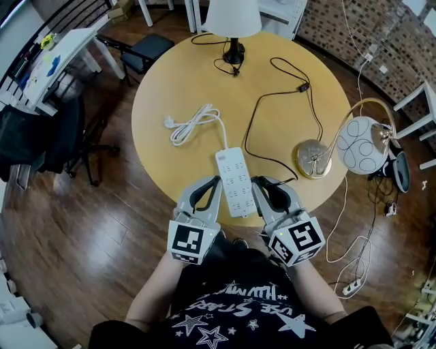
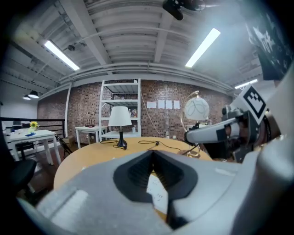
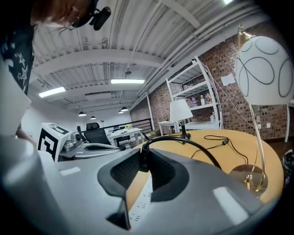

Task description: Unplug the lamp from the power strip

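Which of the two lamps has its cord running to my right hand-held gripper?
The gold-based globe lamp at the right edge of the table: its black cord loops to the right hand-held gripper. The cone-shade lamp has its cord bunched by its base.
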A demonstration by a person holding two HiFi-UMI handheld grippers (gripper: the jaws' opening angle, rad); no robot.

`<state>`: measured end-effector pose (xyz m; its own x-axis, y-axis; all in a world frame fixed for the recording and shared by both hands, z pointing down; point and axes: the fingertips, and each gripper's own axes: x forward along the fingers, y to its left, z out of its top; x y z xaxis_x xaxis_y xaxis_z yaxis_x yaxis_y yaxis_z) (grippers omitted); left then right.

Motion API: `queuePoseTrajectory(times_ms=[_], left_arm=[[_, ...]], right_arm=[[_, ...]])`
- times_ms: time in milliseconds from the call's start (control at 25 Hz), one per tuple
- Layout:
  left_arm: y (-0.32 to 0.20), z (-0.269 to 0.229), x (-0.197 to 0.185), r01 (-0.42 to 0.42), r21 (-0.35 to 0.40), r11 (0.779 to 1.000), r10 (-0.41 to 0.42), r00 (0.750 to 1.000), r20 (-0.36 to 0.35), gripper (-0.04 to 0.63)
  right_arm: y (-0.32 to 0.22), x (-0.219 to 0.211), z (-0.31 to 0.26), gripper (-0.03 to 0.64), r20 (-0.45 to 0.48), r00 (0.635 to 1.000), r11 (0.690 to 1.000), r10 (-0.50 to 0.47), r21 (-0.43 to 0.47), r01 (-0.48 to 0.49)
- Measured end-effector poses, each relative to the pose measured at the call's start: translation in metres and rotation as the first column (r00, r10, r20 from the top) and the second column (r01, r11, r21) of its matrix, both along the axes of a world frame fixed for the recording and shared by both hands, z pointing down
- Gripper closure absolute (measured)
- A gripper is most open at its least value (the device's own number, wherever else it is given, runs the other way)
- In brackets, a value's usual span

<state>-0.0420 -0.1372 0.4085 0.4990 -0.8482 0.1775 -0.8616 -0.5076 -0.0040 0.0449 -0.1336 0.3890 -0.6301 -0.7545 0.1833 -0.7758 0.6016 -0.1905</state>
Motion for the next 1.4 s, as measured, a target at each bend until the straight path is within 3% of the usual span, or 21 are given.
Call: queuePoseTrajectory(times_ms=[680, 1000, 1400], left_arm=[[0.035, -0.043, 0.009, 0.042, 0.064, 0.997, -0.039, 0.998, -0.050, 0.592], [0.041, -0.050, 0.012, 0.048, 0.047, 0.998, -0.044, 0.995, -0.086, 0.592], [0.046, -0.046, 0.015, 0.053, 0.032, 0.998, -0.050, 0.996, -0.076, 0.592]], right_arm=[[0.015, 0.013, -0.025, 0.555, -0.017, 0.999, 0.996, -0.038, 0.080, 0.039], [0.016, 0.013, -0.024, 0.555, -0.018, 0.999, 0.995, -0.041, 0.091, 0.042], [0.020, 0.018, -0.020, 0.555, -0.033, 0.998, 0.994, -0.046, 0.094, 0.049]])
